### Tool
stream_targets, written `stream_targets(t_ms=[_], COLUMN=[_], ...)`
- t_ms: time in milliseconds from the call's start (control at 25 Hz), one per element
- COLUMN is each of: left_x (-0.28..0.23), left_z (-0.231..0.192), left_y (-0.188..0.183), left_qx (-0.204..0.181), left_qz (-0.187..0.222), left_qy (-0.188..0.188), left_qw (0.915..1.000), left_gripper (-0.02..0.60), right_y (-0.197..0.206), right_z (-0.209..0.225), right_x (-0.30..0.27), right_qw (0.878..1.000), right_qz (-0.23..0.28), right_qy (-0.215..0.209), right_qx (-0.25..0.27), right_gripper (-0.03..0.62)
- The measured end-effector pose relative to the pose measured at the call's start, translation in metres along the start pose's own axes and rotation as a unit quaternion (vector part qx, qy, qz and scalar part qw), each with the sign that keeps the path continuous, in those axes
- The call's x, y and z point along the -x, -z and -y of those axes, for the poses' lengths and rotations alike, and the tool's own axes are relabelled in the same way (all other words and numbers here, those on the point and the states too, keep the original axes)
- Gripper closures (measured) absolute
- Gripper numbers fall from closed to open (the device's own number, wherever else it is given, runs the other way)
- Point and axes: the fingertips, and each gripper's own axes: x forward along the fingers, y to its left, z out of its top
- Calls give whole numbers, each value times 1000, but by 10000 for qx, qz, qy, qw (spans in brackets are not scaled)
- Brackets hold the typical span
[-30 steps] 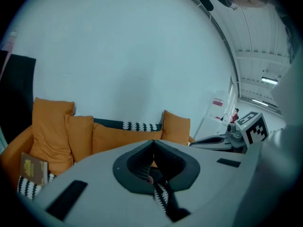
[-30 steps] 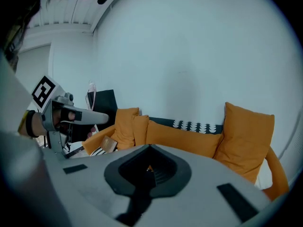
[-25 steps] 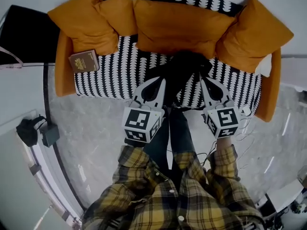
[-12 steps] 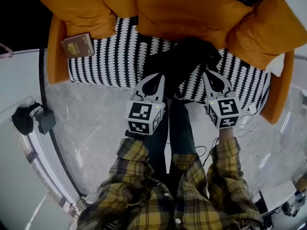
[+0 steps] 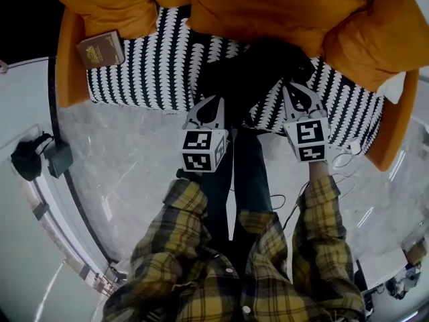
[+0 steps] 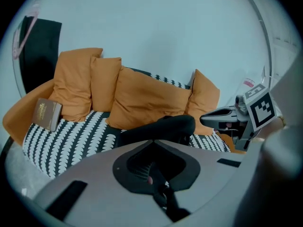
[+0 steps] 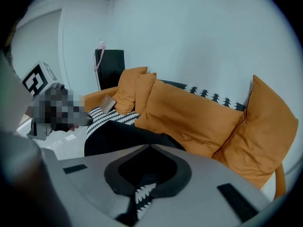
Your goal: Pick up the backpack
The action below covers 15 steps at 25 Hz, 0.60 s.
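Backpack point(image 5: 258, 72) duty has not reached a grasp yet. The black bag lies slumped flat at the middle of the sofa seat point(image 5: 147, 72), its near edge close to the front of the black-and-white patterned cover and its far side tucked against the orange cushions point(image 5: 261, 12). Lying there, it can be reached from straight in front, which is where the person in the yellow plaid shirt point(image 5: 201, 274) stands.

The left gripper point(image 5: 214, 104) and the right gripper point(image 5: 295, 94) both slant down toward the seat. They flank the near part of the bag, the left one at its near-left corner and the right one at its right side. This looks like the set-up for a two-handed lift of a soft, floppy load. Each gripper view shows the jaws brought together with nothing between them, and the bag's dark bulk lies just beyond the tips. Whether either tip touches the fabric cannot be told from these views.

By my judgement, the jaws must spread before they can pinch a strap, handle or fold of cloth, and no strap can be made out against the black. A brown book point(image 5: 100, 48) sits at the far left of the seat beside a cushion, well apart from the bag and out of the way.
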Motion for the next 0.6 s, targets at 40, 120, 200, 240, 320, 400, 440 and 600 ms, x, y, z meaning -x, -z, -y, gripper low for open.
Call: stream_targets(t_ms=[40, 120, 200, 240, 320, 400, 440, 600], left_x=[-3, -7, -10, -12, -15, -17, -18, -21], left_z=[-3, -7, -11, -13, -17, -22, -24, -35], left_y=[3, 8, 14, 17, 21, 26, 27, 32], left_qx=[48, 145, 263, 317, 388, 416, 437, 664], left_qz=[-11, -48, -103, -133, -180, -209, -219, -255], left_qy=[-44, -115, -166, -188, -253, -365, -405, -424], left_qw=[10000, 9998, 9995, 9992, 9988, 9983, 9980, 9966], left_gripper=[563, 563, 563, 563, 563, 562, 561, 429], right_y=[0, -1, -2, -2, -1, 0, 0, -6], right_z=[2, 4, 5, 5, 5, 6, 5, 2], right_x=[-2, -5, -7, -7, -9, -11, -12, -17], right_qw=[10000, 9997, 9993, 9990, 9982, 9971, 9964, 9919], right_qz=[-10, -15, -21, -29, -53, -86, -113, -140], right_qy=[24, 64, 73, 61, 50, 51, 27, 29], right_qx=[82, 226, 374, 448, 599, 759, 836, 1259], right_gripper=[579, 577, 577, 577, 576, 572, 535, 404])
